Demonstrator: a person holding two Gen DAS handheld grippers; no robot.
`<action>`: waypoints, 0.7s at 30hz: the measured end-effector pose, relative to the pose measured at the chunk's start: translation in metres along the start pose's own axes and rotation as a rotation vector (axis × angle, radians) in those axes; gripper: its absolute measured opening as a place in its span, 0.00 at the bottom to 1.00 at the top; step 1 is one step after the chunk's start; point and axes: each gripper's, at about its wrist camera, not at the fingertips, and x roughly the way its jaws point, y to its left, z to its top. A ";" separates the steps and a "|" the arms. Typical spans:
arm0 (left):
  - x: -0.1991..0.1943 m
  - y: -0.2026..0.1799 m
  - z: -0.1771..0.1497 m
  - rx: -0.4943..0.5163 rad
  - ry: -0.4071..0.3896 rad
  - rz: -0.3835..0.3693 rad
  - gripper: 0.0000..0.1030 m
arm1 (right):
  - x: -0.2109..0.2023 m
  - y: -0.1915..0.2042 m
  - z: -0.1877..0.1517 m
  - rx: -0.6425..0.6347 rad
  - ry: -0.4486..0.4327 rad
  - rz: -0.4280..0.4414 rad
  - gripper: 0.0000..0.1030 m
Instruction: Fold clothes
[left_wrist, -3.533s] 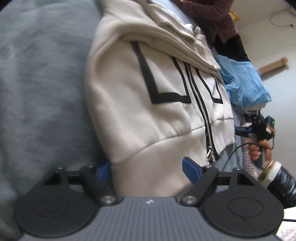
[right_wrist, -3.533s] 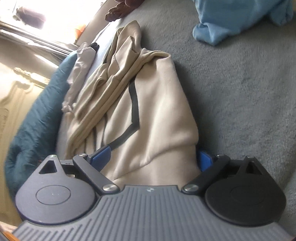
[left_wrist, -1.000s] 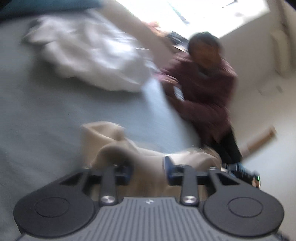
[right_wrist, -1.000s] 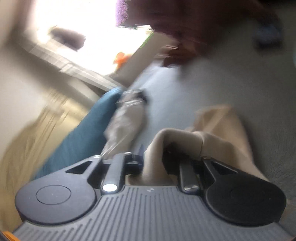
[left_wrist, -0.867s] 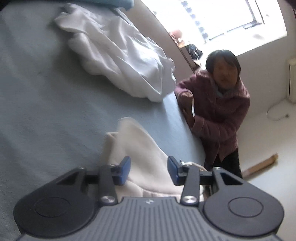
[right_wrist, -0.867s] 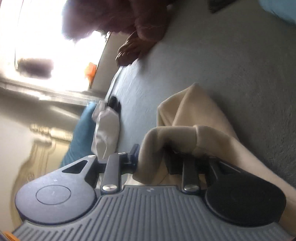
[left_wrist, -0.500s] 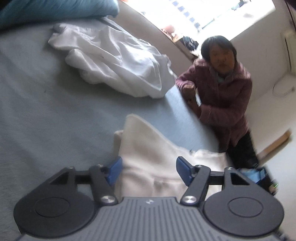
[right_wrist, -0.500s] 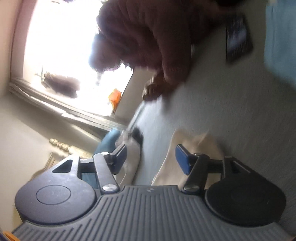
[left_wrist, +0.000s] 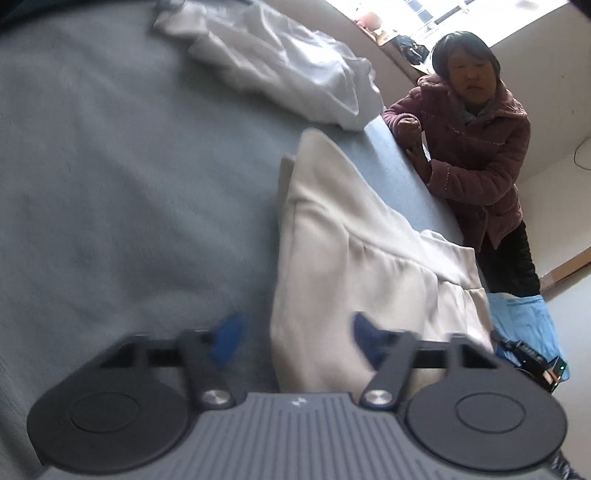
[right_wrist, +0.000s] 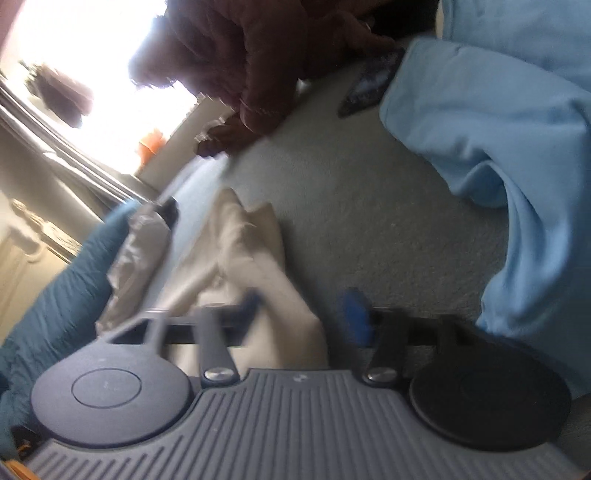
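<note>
Grey-blue bed cover (left_wrist: 122, 192) fills most of both views; a bright window sits behind a person in a maroon padded jacket (left_wrist: 476, 155) who leans on the far edge of the bed.

Cream garment (left_wrist: 354, 273): folded into a compact, roughly rectangular bundle, smooth upper face, one gathered seam running across it, a pointed corner at its far end. No zip or trim visible on the exposed face. It lies flat on the bed cover.

Relative to the cream garment:
- Left gripper (left_wrist: 295, 336) is at its near end, jaws spread wide. One blue pad (left_wrist: 227, 338) is off the cloth over bare bed cover, the other is over the near edge of the cloth. Nothing is pinched between them.
- Right gripper (right_wrist: 306, 314) is at the near end in its own view, also spread open and empty; the garment (right_wrist: 255, 258) passes between the pads, one blue pad (right_wrist: 356, 317) over bare cover just beside the cloth. Image is motion-blurred, so contact cannot be judged.
- White crumpled garment (left_wrist: 291, 70) lies beyond its far end, apart from it.
- Light blue garment (right_wrist: 498, 122) lies to its side, near the right gripper.
- Teal pillow (right_wrist: 59, 306) lies on the opposite side, past the white cloth.

Both grippers are aimed low along the bed, toward the person.
</note>
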 end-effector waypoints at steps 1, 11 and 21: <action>0.002 -0.003 -0.002 0.015 -0.003 0.015 0.11 | -0.002 0.002 0.000 -0.016 -0.009 0.001 0.08; -0.008 -0.004 -0.018 0.048 -0.091 0.154 0.53 | -0.003 -0.025 -0.007 0.109 -0.025 -0.086 0.26; -0.020 -0.045 -0.063 0.146 0.093 -0.066 0.89 | -0.047 -0.027 -0.032 0.347 0.084 0.136 0.81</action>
